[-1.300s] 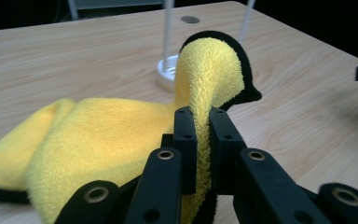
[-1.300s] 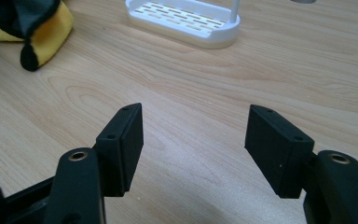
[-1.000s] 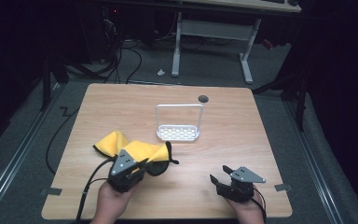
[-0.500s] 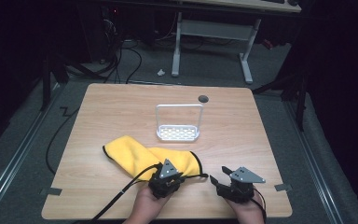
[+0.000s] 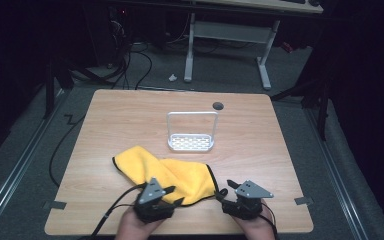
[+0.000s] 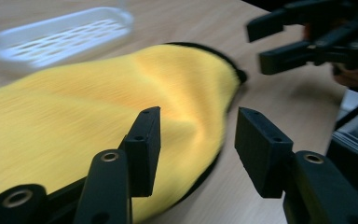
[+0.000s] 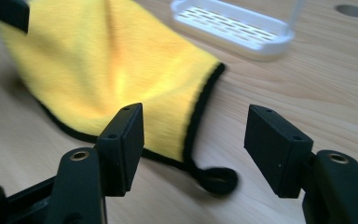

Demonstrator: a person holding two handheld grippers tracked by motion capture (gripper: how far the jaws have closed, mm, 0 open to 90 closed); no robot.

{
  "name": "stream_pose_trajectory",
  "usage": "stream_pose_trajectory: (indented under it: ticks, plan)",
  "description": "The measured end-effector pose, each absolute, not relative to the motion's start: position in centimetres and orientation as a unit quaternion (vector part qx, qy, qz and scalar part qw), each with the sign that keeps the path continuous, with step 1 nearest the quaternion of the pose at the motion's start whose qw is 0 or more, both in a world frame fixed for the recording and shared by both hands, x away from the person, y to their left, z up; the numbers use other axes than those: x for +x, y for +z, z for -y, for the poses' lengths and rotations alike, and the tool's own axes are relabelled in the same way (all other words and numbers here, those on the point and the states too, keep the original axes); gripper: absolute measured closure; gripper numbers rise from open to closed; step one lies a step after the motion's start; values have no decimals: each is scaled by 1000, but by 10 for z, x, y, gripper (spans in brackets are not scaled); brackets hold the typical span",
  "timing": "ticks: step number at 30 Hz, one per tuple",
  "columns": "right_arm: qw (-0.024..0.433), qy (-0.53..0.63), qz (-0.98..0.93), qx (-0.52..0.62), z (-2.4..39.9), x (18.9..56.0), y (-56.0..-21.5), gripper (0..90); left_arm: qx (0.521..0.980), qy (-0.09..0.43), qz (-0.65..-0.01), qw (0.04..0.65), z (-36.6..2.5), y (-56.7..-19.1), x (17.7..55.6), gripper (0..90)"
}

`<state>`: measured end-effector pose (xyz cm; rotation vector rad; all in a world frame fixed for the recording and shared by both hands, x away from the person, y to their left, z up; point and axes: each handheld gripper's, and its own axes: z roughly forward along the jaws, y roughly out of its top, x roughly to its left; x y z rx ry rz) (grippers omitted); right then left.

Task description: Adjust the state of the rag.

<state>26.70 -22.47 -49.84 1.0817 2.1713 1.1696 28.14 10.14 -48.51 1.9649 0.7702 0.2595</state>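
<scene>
cloth (image 5: 167, 172): lying flat on table (image 5: 280, 150), near front edge | left tool (image 5: 172, 196): just opened, apart over cloth's front edge | right tool (image 5: 226, 192): apart, beside cloth's corner loop (image 7: 219, 179)

White rack (image 5: 191, 141) on wooden table (image 5: 280, 145)

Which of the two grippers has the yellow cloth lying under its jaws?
The left gripper: its jaws reach over the yellow cloth. The right gripper is over bare wood beside the cloth's corner.
</scene>
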Motion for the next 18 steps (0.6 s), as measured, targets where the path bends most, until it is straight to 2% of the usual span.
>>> stream_pose_trajectory:
  ticks: [4,9,14,18]
  plan:
    - [207,421,-805,363,189,270,-499,394,777,133,-381,483,-158,-500,287,512]
    - [185,397,-834,336,151,276,-509,411,753,128,-444,468,-191,-512,301,534]
    - [194,361,-851,329,135,282,-520,482,753,114,-446,469,-191,-514,300,517]
    - [192,354,-849,341,143,282,-521,489,774,104,-420,462,-173,-514,291,447]
